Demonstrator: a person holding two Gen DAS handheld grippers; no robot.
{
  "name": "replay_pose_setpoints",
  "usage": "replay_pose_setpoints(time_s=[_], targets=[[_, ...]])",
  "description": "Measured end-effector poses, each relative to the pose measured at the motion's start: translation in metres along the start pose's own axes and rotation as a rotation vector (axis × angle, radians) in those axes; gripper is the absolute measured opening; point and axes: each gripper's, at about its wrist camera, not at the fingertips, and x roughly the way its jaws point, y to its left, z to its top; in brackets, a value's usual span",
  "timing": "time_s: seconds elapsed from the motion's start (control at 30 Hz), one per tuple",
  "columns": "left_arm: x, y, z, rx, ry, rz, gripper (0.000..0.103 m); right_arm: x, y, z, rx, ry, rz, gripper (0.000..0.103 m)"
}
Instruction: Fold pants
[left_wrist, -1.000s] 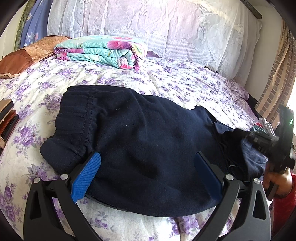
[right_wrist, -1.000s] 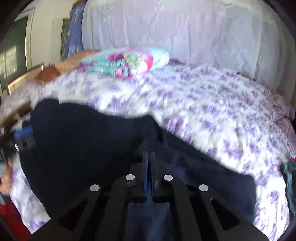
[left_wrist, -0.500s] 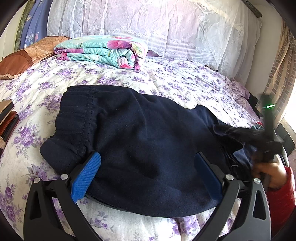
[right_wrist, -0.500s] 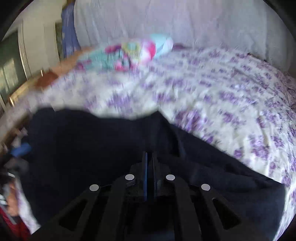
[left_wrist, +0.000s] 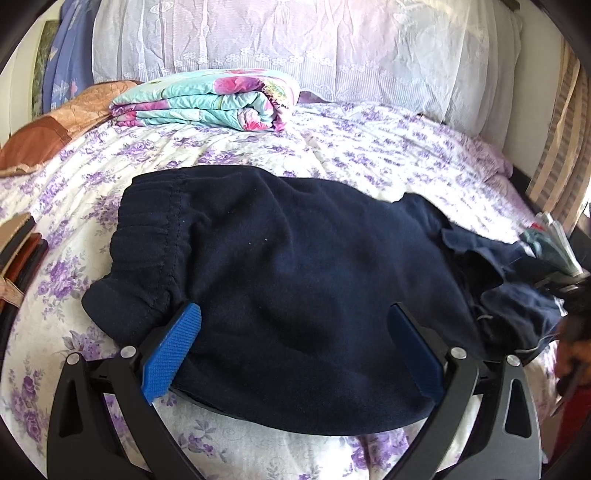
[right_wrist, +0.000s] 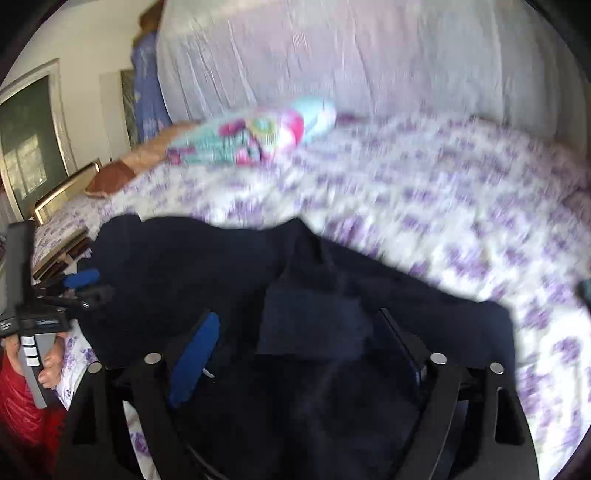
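Note:
Dark navy pants (left_wrist: 295, 266) lie folded on the purple-flowered bedspread (left_wrist: 369, 147), elastic waistband to the left. My left gripper (left_wrist: 295, 332) is open, its blue pads either side of the near edge of the pants, just above the fabric. In the right wrist view the pants (right_wrist: 332, 332) fill the lower middle, with the leg end bunched. My right gripper (right_wrist: 295, 332) is open over that leg end, holding nothing. The right gripper shows blurred at the right edge of the left wrist view (left_wrist: 569, 291).
A folded floral blanket (left_wrist: 207, 99) and a brown cushion (left_wrist: 48, 125) lie at the head of the bed by white pillows (left_wrist: 295, 44). Folded clothes (left_wrist: 550, 240) sit at the bed's right edge. Brown items (left_wrist: 18, 251) lie at the left edge.
My right gripper was shut on the pant leg and has opened, letting the fabric drop. It has swung back; the view is blurred. My left gripper has not moved.

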Motion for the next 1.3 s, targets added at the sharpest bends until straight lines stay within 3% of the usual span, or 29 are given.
replay_pose_setpoints(time_s=[0.07, 0.1, 0.17, 0.23, 0.37, 0.43, 0.5, 0.53, 0.6, 0.67, 0.77, 0.8, 0.9, 1.07, 1.2, 1.3], targets=[[0.001, -0.002, 0.0, 0.01, 0.004, 0.016, 0.098, -0.011, -0.01, -0.007, -0.022, -0.024, -0.074, 0.1], [0.001, -0.004, 0.0, 0.016, 0.007, 0.027, 0.098, -0.003, -0.018, -0.015, -0.027, 0.027, -0.111, 0.1], [0.002, -0.006, 0.0, 0.025, 0.011, 0.044, 0.098, 0.032, -0.033, -0.039, -0.042, 0.215, -0.151, 0.1], [0.003, -0.009, 0.0, 0.038, 0.017, 0.064, 0.098, 0.017, -0.047, -0.039, 0.024, 0.16, -0.082, 0.099], [0.0, -0.017, -0.003, 0.072, 0.026, 0.125, 0.098, -0.05, -0.067, -0.042, 0.058, -0.104, -0.108, 0.099], [-0.008, -0.022, -0.009, 0.088, 0.018, 0.182, 0.098, -0.058, -0.079, -0.053, 0.059, -0.095, -0.169, 0.1], [-0.022, -0.021, -0.015, 0.071, 0.014, 0.177, 0.098, -0.048, -0.099, -0.069, 0.101, 0.017, -0.204, 0.099], [-0.029, -0.017, -0.016, 0.042, 0.018, 0.142, 0.098, -0.041, -0.116, -0.075, 0.189, 0.077, -0.135, 0.099], [-0.045, 0.007, -0.018, -0.099, 0.047, -0.007, 0.098, -0.046, -0.141, -0.08, 0.328, 0.05, -0.031, 0.099], [-0.051, 0.049, -0.02, -0.328, 0.078, -0.203, 0.098, -0.051, -0.155, -0.084, 0.405, 0.03, 0.01, 0.1], [-0.036, 0.097, -0.027, -0.608, 0.126, -0.418, 0.098, -0.055, -0.154, -0.085, 0.412, 0.028, 0.006, 0.1], [-0.034, 0.109, -0.026, -0.668, 0.128, -0.468, 0.098, -0.056, -0.151, -0.085, 0.4, 0.031, -0.003, 0.099], [-0.027, 0.114, -0.016, -0.684, 0.142, -0.518, 0.098, -0.051, -0.144, -0.081, 0.38, 0.036, -0.012, 0.1], [-0.008, 0.108, -0.005, -0.697, 0.153, -0.466, 0.098, -0.044, -0.15, -0.084, 0.406, 0.025, 0.009, 0.1], [-0.013, 0.101, -0.009, -0.699, 0.17, -0.356, 0.097, -0.044, -0.151, -0.085, 0.406, 0.023, 0.012, 0.1], [-0.03, 0.098, -0.018, -0.728, 0.166, -0.233, 0.098, -0.045, -0.152, -0.085, 0.413, 0.017, 0.017, 0.1]])
